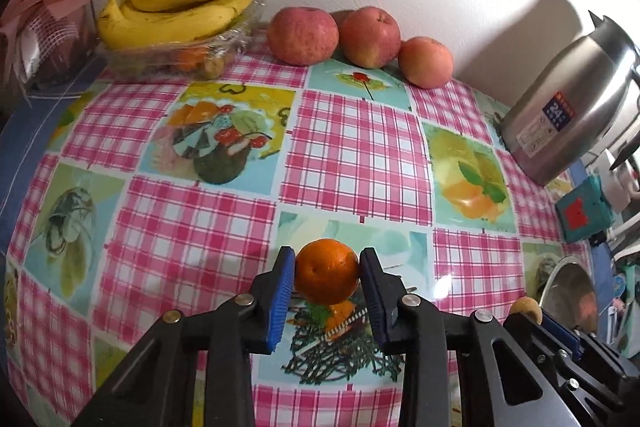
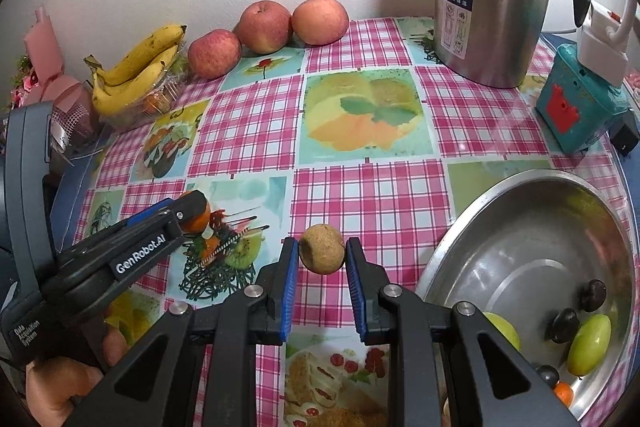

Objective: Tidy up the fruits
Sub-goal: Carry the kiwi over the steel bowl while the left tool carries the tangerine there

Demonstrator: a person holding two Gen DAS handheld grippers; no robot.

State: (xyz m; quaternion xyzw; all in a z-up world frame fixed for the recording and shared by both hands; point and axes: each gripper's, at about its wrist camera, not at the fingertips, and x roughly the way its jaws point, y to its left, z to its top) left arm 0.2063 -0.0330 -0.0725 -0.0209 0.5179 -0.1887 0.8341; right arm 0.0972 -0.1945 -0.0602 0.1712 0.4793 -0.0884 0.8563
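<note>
- Left wrist view: left gripper [image 1: 327,277] clamped on the orange [image 1: 327,270], blue pads pressed to both sides, just above the tablecloth [image 1: 200,227].
- Right wrist view: right gripper [image 2: 322,255] clamped on a small brown fruit [image 2: 322,249], held beside the steel bowl [image 2: 460,239].
- Along the wall: apples [image 2: 264,26], bananas [image 2: 136,67].
</note>
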